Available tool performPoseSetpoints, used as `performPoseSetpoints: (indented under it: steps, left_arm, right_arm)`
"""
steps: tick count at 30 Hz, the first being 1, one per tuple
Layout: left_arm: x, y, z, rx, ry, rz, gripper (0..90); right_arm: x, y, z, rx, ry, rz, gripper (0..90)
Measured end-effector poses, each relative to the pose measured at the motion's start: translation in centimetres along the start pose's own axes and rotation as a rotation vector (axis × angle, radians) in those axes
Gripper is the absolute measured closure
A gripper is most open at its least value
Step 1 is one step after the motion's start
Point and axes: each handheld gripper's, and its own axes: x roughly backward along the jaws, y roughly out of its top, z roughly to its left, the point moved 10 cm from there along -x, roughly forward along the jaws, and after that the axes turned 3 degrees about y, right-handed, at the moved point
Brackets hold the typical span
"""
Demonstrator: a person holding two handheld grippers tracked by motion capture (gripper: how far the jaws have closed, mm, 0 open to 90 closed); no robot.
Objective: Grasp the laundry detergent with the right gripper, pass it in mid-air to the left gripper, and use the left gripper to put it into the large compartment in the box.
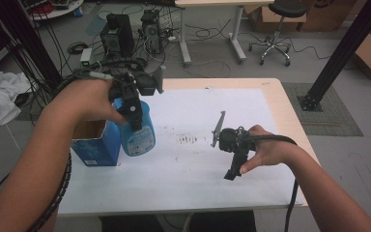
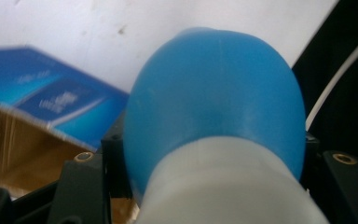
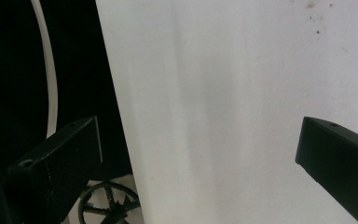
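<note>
A: Left gripper is clamped on the blue bottle, jaws pinching it up by the pale neck, so the body hangs below and the label faces us.

B: Good choice of hold, I'd say. The neck is the narrow part; the belly looks too wide to grab.

A: And where's it sitting? At the left side of the counter, touching or just clear of the white sheet, I can't tell which.

B: Right beside the open blue carton. My guess is the bottle belongs with that box.

A: The carton's upright flap is the thing to watch, it's very close to the bottle.

B: Right gripper?

A: Jaws wide apart, nothing between them, hovering over bare sheet, well away.

B: Some dark smudges mid-sheet, nothing solid in the path.
</note>
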Motion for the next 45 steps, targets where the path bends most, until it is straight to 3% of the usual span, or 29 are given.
performPoseSetpoints:
  steps: [1,2,6,10,19,33,45]
  left_arm:
    - [0.7,-0.2,0.6,0.077,-0.001,-0.012,38.2]
    - [1.0,-0.4,0.9,0.109,0.000,-0.016,38.2]
    - [2.2,-1.3,2.0,0.205,-0.003,-0.022,38.2]
    - [3.3,-1.8,2.6,0.312,-0.033,-0.042,38.3]
    - [6.4,-3.1,4.5,0.540,-0.038,-0.084,38.3]
    - [10.4,-5.5,7.1,0.776,-0.035,-0.061,38.2]
    - [9.3,-8.2,9.4,0.908,-0.054,-0.030,38.2]
  right_arm:
    - [0.1,-0.1,-0.1,-0.001,-0.003,0.001,0.1]
    - [0.2,-0.3,-0.2,-0.005,-0.003,0.005,0.1]
    - [0.7,-0.8,-0.5,-0.010,-0.025,0.012,0.1]
    - [1.0,-1.3,-0.7,-0.015,-0.027,0.020,0.1]
    - [1.7,-2.3,-1.1,-0.026,-0.047,0.025,0.1]
    - [2.4,-3.2,-1.5,-0.035,-0.058,0.018,0.1]
    - [2.2,-3.9,-1.7,-0.049,-0.047,0.006,0.1]
